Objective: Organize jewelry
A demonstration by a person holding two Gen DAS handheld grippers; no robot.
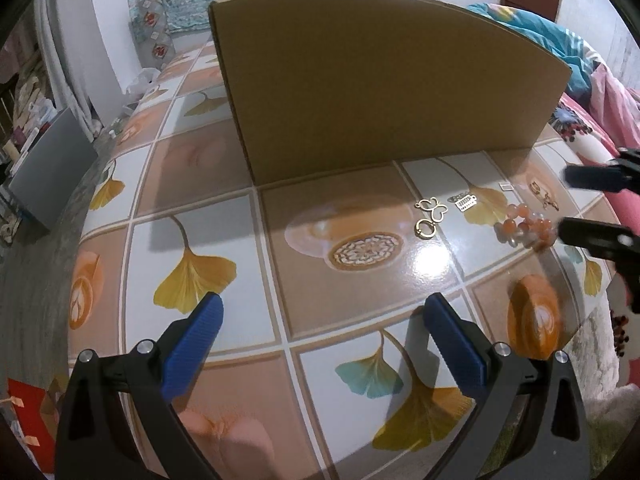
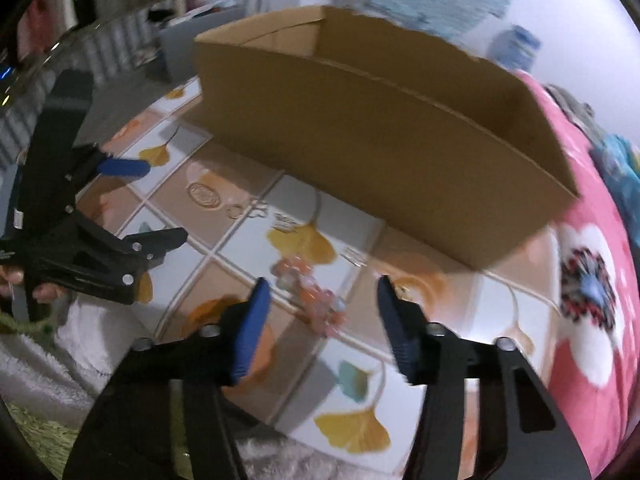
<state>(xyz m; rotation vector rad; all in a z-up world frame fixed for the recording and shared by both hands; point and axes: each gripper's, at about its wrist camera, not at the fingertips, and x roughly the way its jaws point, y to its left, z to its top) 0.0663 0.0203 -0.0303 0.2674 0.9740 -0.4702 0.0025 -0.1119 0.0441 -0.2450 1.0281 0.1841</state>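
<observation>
left gripper (image 1: 322, 320) spread wide, gripping nothing | right gripper (image 2: 324, 308) spread too, hovering above the orange-and-white bead bracelet (image 2: 310, 292) | bracelet on the ginkgo-patterned tabletop (image 1: 240, 216), gold butterfly charms (image 1: 430, 210) at its 9 o'clock | open brown cardboard box (image 1: 380, 80) at 12 o'clock

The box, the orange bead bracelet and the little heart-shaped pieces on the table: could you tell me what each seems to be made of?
Box: plain brown cardboard, matte, with a thin raw edge. Bead bracelet: glossy, partly translucent orange and pale beads, so glass, stone or plastic; I cannot tell which. Heart-shaped pieces: thin gold-coloured metal, judging by their shine. Table: glossy printed covering that mirrors the lamp.
</observation>
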